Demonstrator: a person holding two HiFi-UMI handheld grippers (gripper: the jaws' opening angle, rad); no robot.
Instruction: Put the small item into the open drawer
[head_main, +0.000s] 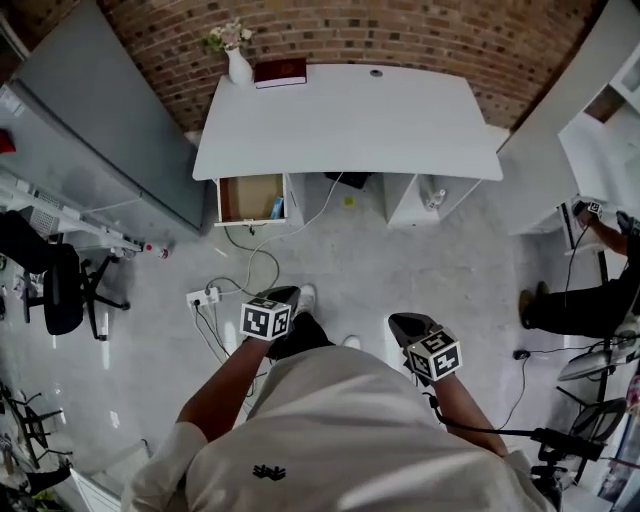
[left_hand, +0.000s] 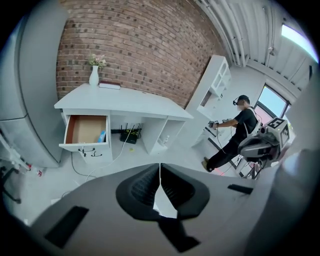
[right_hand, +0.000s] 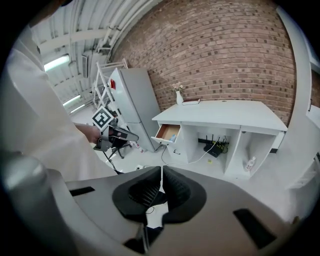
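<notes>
Small item (left_hand: 101, 136) lies in the open drawer (left_hand: 80, 146), far and left, nearer my left gripper (left_hand: 160, 170) than my right gripper (right_hand: 161, 172), both clenched on nothing.

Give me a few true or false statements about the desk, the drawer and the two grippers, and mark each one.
The drawer is open. True.
The drawer is empty. False: a blue item lies inside.
The left gripper holds something. False: its jaws are shut on nothing.
A vase stands on the desk. True.
The book lies on the floor. False: it lies on the desk beside the vase.
</notes>
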